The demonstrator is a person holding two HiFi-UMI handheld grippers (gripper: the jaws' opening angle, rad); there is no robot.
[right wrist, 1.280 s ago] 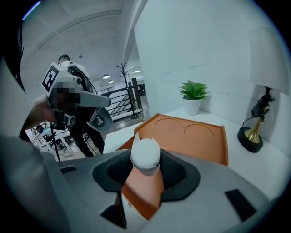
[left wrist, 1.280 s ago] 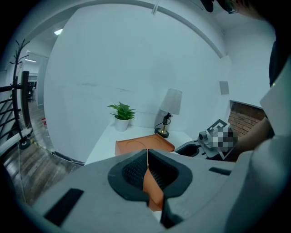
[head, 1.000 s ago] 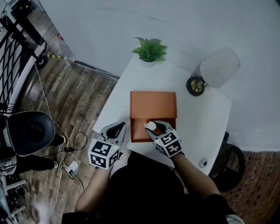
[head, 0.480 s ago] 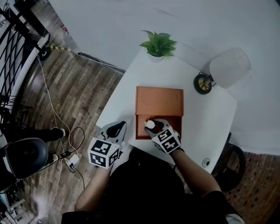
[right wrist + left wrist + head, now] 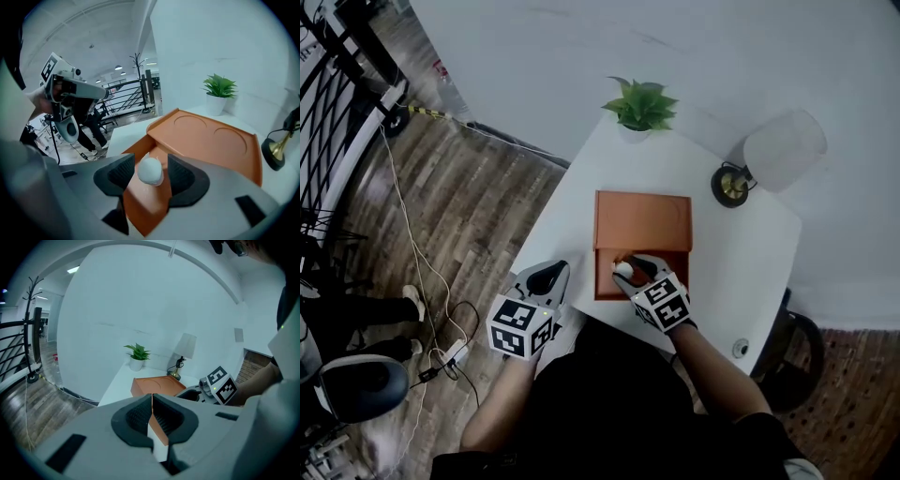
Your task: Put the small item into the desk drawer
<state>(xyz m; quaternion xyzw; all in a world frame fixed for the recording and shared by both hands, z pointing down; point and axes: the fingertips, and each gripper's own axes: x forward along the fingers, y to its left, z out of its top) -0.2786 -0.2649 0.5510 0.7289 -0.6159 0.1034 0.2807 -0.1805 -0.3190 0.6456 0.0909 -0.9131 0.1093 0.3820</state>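
Right gripper view — tool [image 5: 151,175] opening, ball [image 5: 150,169] between.

1 l claw [image 5: 546,278], 1 r claw [image 5: 630,267], 1 drawer [image 5: 642,221], 1 ball [image 5: 622,270], 1 plant [image 5: 642,103], 1 lamp [image 5: 780,150].

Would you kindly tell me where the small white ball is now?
The white ball is between the right tool's opening jaws, over the open orange drawer, seen in the right gripper view.
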